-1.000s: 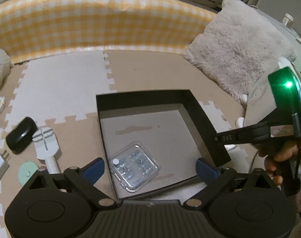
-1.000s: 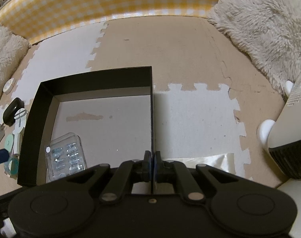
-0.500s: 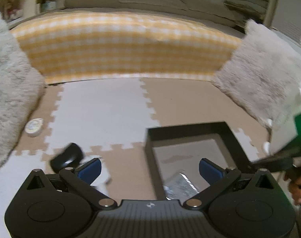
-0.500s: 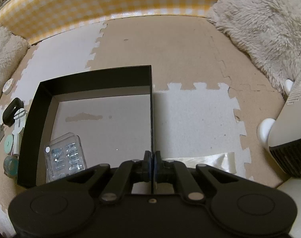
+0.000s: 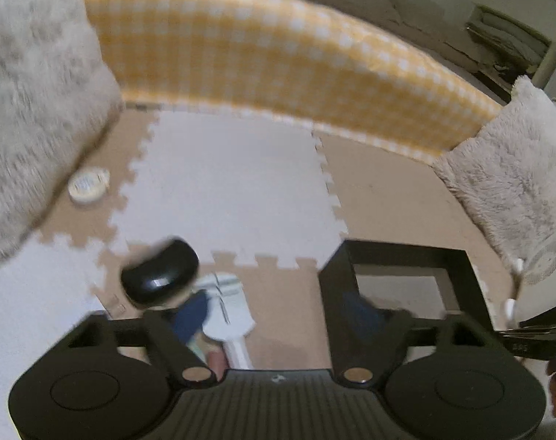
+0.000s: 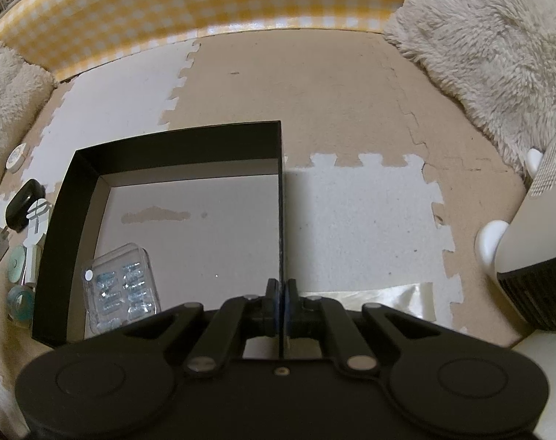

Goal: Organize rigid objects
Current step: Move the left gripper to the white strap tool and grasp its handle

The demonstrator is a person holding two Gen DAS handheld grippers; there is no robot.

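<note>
Inside, the black box [image 6: 76,198] holds one clear case [image 6: 122,288]; right tongs [image 6: 280,295] pinch its wall.

both wrist views look steeply down at the foam mat [image 6: 351,91], sharing the black box [image 5: 461,267] [image 6: 175,143].

I see the box [image 6: 76,198] on the floor mat [image 6: 351,220], a plastic case [image 6: 122,288] in its near left corner; left of it lie small items, an oval case [image 6: 23,203] farthest
</note>
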